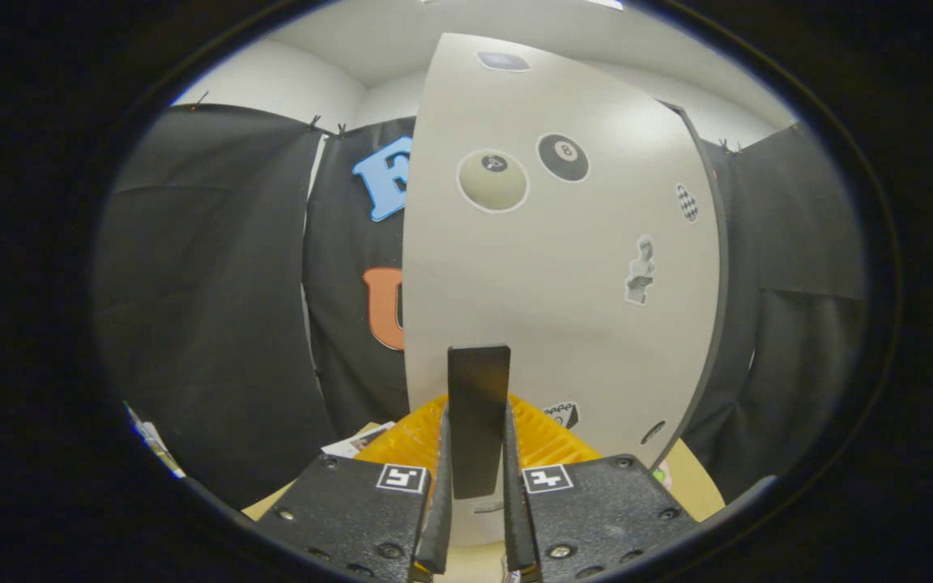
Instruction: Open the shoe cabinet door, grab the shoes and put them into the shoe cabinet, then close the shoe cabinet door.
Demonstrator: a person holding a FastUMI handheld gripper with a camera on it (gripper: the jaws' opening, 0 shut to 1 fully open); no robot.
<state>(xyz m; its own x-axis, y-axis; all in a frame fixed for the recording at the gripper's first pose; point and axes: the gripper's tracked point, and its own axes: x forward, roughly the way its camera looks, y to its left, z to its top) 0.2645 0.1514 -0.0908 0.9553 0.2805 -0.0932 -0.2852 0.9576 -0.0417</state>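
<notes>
The shoe cabinet door (564,267) stands upright just ahead of the tongs (476,486), a pale grey panel whose long axis runs up and down, its face turned toward the camera. A dark flat handle (479,413) sticks out from the lower part of the door, long axis also vertical, and the two fingers (442,486) of the tongs press on it from either side, pinching it between them. Stickers dot the door above and to the right of the handle: two round billiard-ball ones (493,180) side by side, a small bust figure (639,271), and a few smaller marks. Right behind the fingers, at the foot of the door, lies something ribbed and yellow-orange (543,441); what it is cannot be told. Below the door a tan surface (689,478) shows on both sides of the tongs, with some printed paper (357,441) lying left of the handle. Black cloth (215,308) hangs behind the door on both sides, and white walls and ceiling (337,81) rise above it.
</notes>
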